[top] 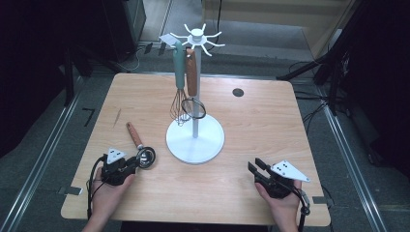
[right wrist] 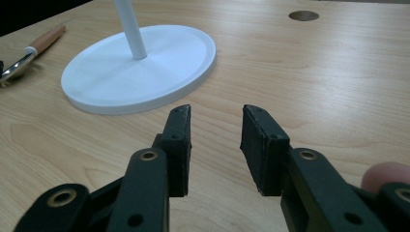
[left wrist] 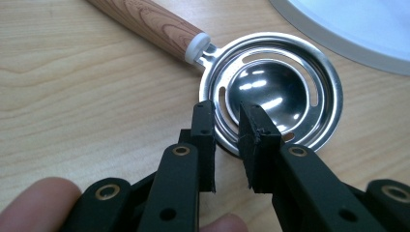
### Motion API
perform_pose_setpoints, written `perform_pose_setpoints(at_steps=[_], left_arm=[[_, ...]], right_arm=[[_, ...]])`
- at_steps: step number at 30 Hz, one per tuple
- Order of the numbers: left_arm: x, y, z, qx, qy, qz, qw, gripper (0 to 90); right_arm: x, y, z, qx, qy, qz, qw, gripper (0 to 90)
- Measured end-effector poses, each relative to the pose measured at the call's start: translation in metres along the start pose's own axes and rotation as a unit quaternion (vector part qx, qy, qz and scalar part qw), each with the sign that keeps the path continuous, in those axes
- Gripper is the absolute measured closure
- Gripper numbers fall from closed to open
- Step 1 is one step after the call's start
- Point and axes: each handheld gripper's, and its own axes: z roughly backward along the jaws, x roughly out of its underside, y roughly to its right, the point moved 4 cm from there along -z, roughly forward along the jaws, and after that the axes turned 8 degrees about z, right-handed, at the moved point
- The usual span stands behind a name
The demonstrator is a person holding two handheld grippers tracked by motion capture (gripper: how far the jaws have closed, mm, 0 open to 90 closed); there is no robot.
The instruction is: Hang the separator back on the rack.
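Left gripper view: left tool (left wrist: 227, 140), jaws narrowed over the near rim of a metal egg separator (left wrist: 273, 92); whether the pads already press that rim cannot be told, a small gap showing between them. Separator lies flat on the wooden worktop (left wrist: 72, 96), its wood-grain handle (left wrist: 145, 24) running toward 11 o'clock. Right gripper view: right tool (right wrist: 215, 137), jaws spread with nothing between them, hovering low over bare worktop, pointed at the white round base (right wrist: 140, 67). High view: left tool (top: 129, 164) at 7 o'clock of the base, right tool (top: 258, 170) at 4 o'clock, each in a hand at the near edge. Base carries a white pole with a hook crown (top: 197, 37); a teal-handled whisk (top: 180, 82) and a wood-handled utensil (top: 192, 75) hang from it. Dark round hole (top: 238, 92) in the worktop at 1 o'clock of the base, far side.
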Motion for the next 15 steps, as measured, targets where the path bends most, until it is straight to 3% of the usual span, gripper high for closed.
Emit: perform_pose_setpoints(at_steps=[4, 5, 8, 10, 12, 15], left_arm=[[0.007, 0.003, 0.006, 0.016, -0.003, -0.015, 0.9998, 74.5], [0.010, 0.008, 0.008, 0.030, -0.009, -0.027, 0.9991, 71.2], [0.012, 0.014, 0.008, 0.030, -0.010, -0.043, 0.9986, 61.4], [0.011, 0.015, 0.008, 0.028, -0.002, -0.042, 0.9987, 51.2], [0.009, 0.014, 0.008, 0.023, 0.014, -0.033, 0.9991, 48.1], [0.003, 0.010, 0.003, 0.028, 0.025, 0.000, 0.9993, 46.9]], right_arm=[[0.001, 0.001, -0.001, 0.001, -0.001, 0.000, 1.0000, 65.6], [0.002, 0.001, -0.001, 0.001, -0.002, -0.002, 1.0000, 65.7], [0.002, 0.000, -0.002, 0.002, -0.004, -0.002, 1.0000, 65.7], [0.002, 0.000, -0.002, 0.001, -0.003, -0.003, 1.0000, 65.6], [0.001, -0.001, -0.003, 0.000, -0.001, -0.003, 1.0000, 65.6], [0.001, -0.001, -0.002, -0.001, -0.001, -0.003, 1.0000, 65.6]])
